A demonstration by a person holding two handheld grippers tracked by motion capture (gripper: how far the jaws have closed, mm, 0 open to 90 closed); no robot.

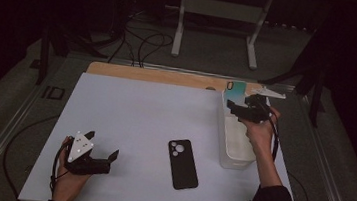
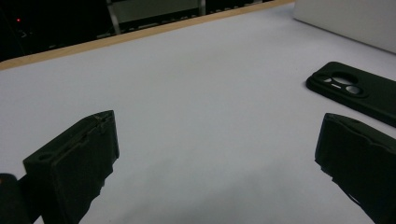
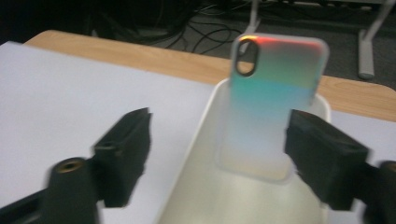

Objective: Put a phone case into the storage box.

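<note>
My right gripper (image 3: 217, 154) hangs open before the iridescent case (image 3: 273, 102), which stands in the white bin (image 1: 226, 135) at upper right; my left gripper (image 1: 102, 154) (also open) rests lower left.

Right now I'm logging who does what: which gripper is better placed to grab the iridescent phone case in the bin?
Right. The right gripper hangs open over the white bin, jaws either side of the iridescent case. The left gripper sits far off.
</note>
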